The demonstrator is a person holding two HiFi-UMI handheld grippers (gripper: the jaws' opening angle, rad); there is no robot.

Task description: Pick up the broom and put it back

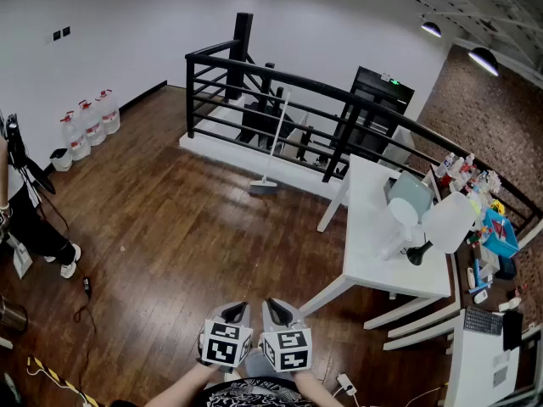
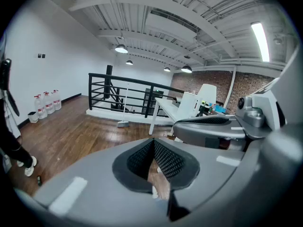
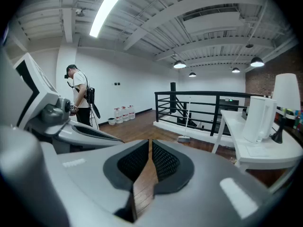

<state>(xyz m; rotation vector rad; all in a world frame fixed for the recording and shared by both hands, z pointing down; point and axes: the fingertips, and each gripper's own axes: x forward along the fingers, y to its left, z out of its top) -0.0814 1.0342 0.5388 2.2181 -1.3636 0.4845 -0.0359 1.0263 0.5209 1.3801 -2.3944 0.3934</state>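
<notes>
Leaning on the black railing (image 1: pixel 190 91) across the room, the broom (image 1: pixel 271 142) stands nearly upright. Its head sits on the wooden floor (image 1: pixel 170 227) right by the white ledge (image 1: pixel 212 149) under the rails, well apart from both grippers. The left gripper (image 1: pixel 237 309) and right gripper (image 1: pixel 275 307) are held low and close to the body, side by side, pointing forward and tipped a bit down. In its own view the left gripper (image 2: pixel 153 148) has its pads pressed together at the tips with nothing in them, and the right gripper (image 3: pixel 150 148) is clenched empty the same way. The forearms (image 1: pixel 182 388) are cut off by the bottom edge, and a person (image 1: pixel 25 219) at the left edge is only half in frame. The broom's bristles are too small to make out. Three water jugs (image 1: pixel 89 121) and a small bucket (image 1: pixel 60 158) sit by the white wall, but I can't tell how full they are. Past the white table (image 1: pixel 373 261) there's a blue bin (image 1: pixel 499 234) whose contents are just a jumble.
</notes>
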